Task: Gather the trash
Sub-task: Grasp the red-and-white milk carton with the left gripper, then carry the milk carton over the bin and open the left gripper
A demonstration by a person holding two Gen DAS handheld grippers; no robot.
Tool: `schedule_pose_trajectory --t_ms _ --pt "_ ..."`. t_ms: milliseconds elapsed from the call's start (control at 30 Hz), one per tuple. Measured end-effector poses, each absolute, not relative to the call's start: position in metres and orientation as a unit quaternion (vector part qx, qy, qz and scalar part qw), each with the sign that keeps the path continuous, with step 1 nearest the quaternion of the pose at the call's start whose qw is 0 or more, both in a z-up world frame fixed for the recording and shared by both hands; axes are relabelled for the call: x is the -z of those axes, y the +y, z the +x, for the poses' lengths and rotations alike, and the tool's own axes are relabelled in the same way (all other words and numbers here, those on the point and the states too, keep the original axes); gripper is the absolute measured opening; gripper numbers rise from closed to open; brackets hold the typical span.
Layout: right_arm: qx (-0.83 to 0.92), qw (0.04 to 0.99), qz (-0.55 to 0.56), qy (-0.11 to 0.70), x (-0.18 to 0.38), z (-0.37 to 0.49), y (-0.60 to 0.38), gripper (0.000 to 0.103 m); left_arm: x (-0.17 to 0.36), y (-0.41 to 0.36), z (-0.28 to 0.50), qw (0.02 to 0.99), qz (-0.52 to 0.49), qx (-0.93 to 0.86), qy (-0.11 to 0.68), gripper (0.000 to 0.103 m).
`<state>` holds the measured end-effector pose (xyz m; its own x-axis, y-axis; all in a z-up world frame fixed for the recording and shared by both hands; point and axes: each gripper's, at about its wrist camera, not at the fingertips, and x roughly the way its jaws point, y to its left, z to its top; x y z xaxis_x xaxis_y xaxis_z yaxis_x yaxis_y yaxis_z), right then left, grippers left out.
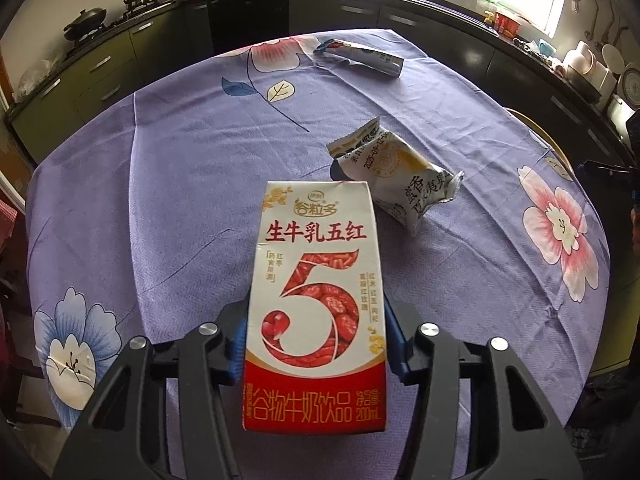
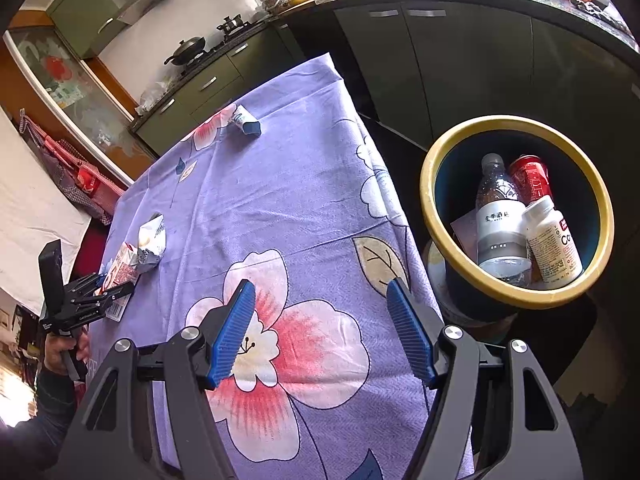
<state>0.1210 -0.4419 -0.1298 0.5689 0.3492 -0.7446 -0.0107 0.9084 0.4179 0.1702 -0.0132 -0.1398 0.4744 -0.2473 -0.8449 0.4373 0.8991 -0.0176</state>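
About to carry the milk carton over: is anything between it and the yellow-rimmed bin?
Nothing visible. The left gripper clamps the milk carton; toward the bin lies only bare tablecloth, with the right gripper open nearby.

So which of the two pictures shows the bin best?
The right wrist view: the yellow-rimmed bin is seen from above, with bottles and a red can inside. The left wrist view shows only a sliver of rim past the table edge.
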Motion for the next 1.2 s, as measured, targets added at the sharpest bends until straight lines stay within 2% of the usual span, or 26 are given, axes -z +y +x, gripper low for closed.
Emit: schedule_pose_trajectory --t_ms 233,367,733,900,1067,1100,1167,1200 --pt "-0.098 0.871 0.199 0.439 0.128 0.115 -0.456 0.068 0.107 -0.035 0.143 0.856 0.109 0.224 0.454 0.051" --pt "-0.061 0.883 0.205 0.417 0.122 0.104 -0.481 0.068 0.089 -0.084 0.130 0.842 0.131 0.276 0.445 0.051" --pt "0.066 0.891 0.230 0.386 0.137 0.054 -0.583 0.068 0.074 -0.311 0.160 0.768 0.161 0.423 0.453 0.051" --pt "0.086 0.884 0.261 0.378 0.150 0.028 -0.619 0.068 0.087 -0.409 0.186 0.753 0.162 0.435 0.466 0.051" --pt "0.094 0.877 0.281 0.378 0.160 0.011 -0.637 0.069 0.111 -0.465 0.210 0.761 0.137 0.414 0.480 0.052" --pt "0.095 0.875 0.285 0.379 0.163 0.009 -0.639 0.069 0.115 -0.472 0.214 0.764 0.130 0.411 0.480 0.054" --pt "0.095 0.873 0.290 0.381 0.167 0.007 -0.641 0.069 0.119 -0.477 0.220 0.777 0.120 0.398 0.473 0.069" --pt "0.095 0.872 0.290 0.382 0.169 0.006 -0.642 0.069 0.120 -0.476 0.221 0.784 0.115 0.391 0.469 0.069"
